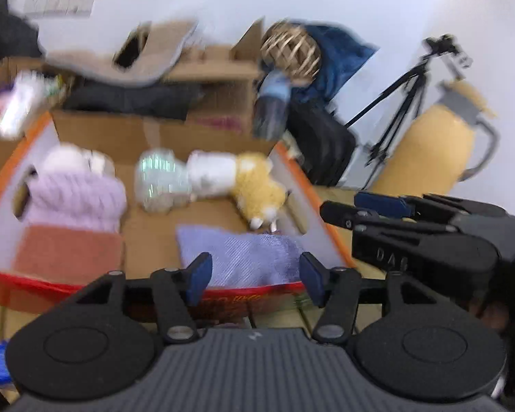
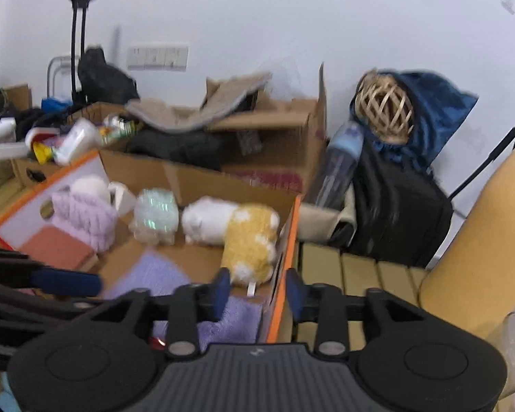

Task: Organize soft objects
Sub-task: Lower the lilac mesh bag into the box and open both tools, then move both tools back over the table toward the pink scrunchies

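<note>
Inside the orange-edged cardboard box (image 1: 312, 185), from left to right, lie a salmon folded cloth (image 1: 68, 252), a lilac knitted piece (image 1: 77, 197), a pale green plush (image 1: 161, 178), and a white-and-yellow plush toy (image 1: 243, 182). A lavender towel (image 1: 243, 257) sits just ahead of the left gripper (image 1: 254, 278), whose fingers are spread and empty. The right gripper (image 2: 257, 293), also spread, straddles the box's right wall (nothing pinched). Red print on the box front is unreadable.

One plush toy (image 1: 257, 189), three folded cloths (image 1: 238, 257) (all boxed), two grippers (image 1: 252, 279).
</note>
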The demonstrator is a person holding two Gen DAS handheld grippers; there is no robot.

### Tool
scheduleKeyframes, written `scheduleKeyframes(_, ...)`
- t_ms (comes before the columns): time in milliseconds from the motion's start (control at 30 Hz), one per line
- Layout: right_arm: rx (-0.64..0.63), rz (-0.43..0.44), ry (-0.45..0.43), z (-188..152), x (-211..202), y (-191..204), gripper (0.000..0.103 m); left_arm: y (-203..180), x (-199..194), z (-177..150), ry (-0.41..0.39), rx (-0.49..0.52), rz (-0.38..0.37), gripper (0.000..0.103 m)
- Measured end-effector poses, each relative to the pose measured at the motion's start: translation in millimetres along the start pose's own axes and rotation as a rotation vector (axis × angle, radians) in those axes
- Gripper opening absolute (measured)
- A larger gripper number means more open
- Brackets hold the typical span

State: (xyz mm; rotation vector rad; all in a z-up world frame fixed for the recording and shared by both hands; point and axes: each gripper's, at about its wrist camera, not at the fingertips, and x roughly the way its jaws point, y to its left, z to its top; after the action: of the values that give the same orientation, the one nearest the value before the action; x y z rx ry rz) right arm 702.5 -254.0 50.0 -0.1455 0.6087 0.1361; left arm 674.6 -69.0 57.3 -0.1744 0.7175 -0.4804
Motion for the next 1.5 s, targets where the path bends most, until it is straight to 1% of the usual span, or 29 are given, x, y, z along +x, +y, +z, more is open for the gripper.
scheduleKeyframes(33, 0.013, 0.019, -0.028, 3.9, -14.8, -1.0, 0.042, -1.4, -17.9, 0.7, -0.029, 0.019, 0.001, 0.063)
scheduleKeyframes(67, 0.02, 0.035, -0.058, 7.2, -30.1, -0.8, 0.044, -3.7, -38.5, 2.5, -0.066, 0.046, 0.009, 0.069)
scheduleKeyframes(100, 0.02, 0.044, -0.088, 8.8, -45.9, -0.7, 0.051, -5.4, -55.7, 1.6, -0.097, 0.07, 0.021, 0.075)
scheduleKeyframes(133, 0.014, 0.048, -0.116, 8.9, -63.4, 0.4, 0.059, -7.3, -76.8, -1.8, -0.134, 0.099, 0.048, 0.078)
scheduleKeyframes(167, 0.004, 0.054, -0.143, 6.3, -80.9, 1.7, 0.062, -7.2, -98.8, -8.7, -0.174, 0.132, 0.085, 0.086)
scheduleKeyframes(233, -0.005, 0.065, -0.195, -6.6, -116.9, 4.2, 0.074, -6.3, -138.9, -31.9, -0.252, 0.181, 0.159, 0.093)
scheduleKeyframes(267, -0.005, 0.079, -0.215, -15.6, -133.5, 4.6, 0.076, -5.5, -157.0, -46.7, -0.276, 0.2, 0.193, 0.095)
scheduleKeyframes(333, -0.001, 0.105, -0.251, -36.1, -164.0, 6.7, 0.081, -4.8, -182.6, -75.6, -0.294, 0.233, 0.233, 0.097)
scheduleKeyframes(400, 0.005, 0.125, -0.28, -60.9, -194.4, 11.0, 0.082, -6.5, -206.5, -108.5, -0.31, 0.249, 0.282, 0.1)
scheduleKeyframes(467, 0.013, 0.125, -0.287, -84.5, -215.8, 16.1, 0.084, -9.2, -225.3, -138.5, -0.326, 0.246, 0.319, 0.101)
scheduleKeyframes(567, 0.048, 0.119, -0.279, -124.4, -242.1, 25.5, 0.084, -11.7, -251.3, -179.4, -0.344, 0.205, 0.361, 0.102)
scheduleKeyframes(633, 0.069, 0.126, -0.263, -153.9, -260.2, 35.5, 0.084, -11.8, -271.2, -204.9, -0.371, 0.175, 0.383, 0.103)
scheduleKeyframes(733, 0.083, 0.15, -0.241, -192.6, -287.3, 49.7, 0.087, -17.8, -299.4, -245.6, -0.373, 0.123, 0.383, 0.103)
scheduleKeyframes(767, 0.082, 0.16, -0.23, -205.7, -297.3, 53.6, 0.087, -17.7, -306.9, -254.3, -0.369, 0.116, 0.377, 0.103)
scheduleKeyframes(867, 0.068, 0.165, -0.205, -226.0, -316.3, 60.0, 0.088, -23.0, -328.7, -274.2, -0.377, 0.103, 0.368, 0.103)
scheduleKeyframes(1000, 0.048, 0.155, -0.235, -226.1, -334.1, 64.5, 0.088, -29.4, -343.4, -277.1, -0.409, 0.108, 0.371, 0.103)
scheduleKeyframes(1100, 0.054, 0.175, -0.256, -221.5, -335.1, 66.4, 0.088, -30.7, -343.3, -275.8, -0.42, 0.111, 0.354, 0.103)
scheduleKeyframes(1200, 0.055, 0.192, -0.236, -218.0, -320.1, 70.3, 0.088, -27.6, -329.5, -270.8, -0.411, 0.113, 0.342, 0.103)
scheduleKeyframes(1267, 0.052, 0.203, -0.22, -215.4, -304.7, 72.1, 0.088, -23.4, -314.7, -265.4, -0.399, 0.118, 0.313, 0.103)
scheduleKeyframes(1367, 0.077, 0.22, -0.197, -204.5, -273.4, 71.7, 0.088, -12.8, -287.0, -245.1, -0.38, 0.104, 0.273, 0.102)
scheduleKeyframes(1433, 0.115, 0.243, -0.169, -191.8, -244.8, 66.9, 0.087, -4.7, -263.8, -224.6, -0.347, 0.092, 0.243, 0.095)
scheduleKeyframes(1467, 0.135, 0.255, -0.159, -185.6, -232.1, 64.7, 0.087, -0.6, -248.5, -211.6, -0.323, 0.084, 0.221, 0.086)
scheduleKeyframes(1500, 0.161, 0.274, -0.149, -176.6, -215.1, 61.0, 0.087, 4.0, -233.3, -198.7, -0.3, 0.077, 0.199, 0.079)
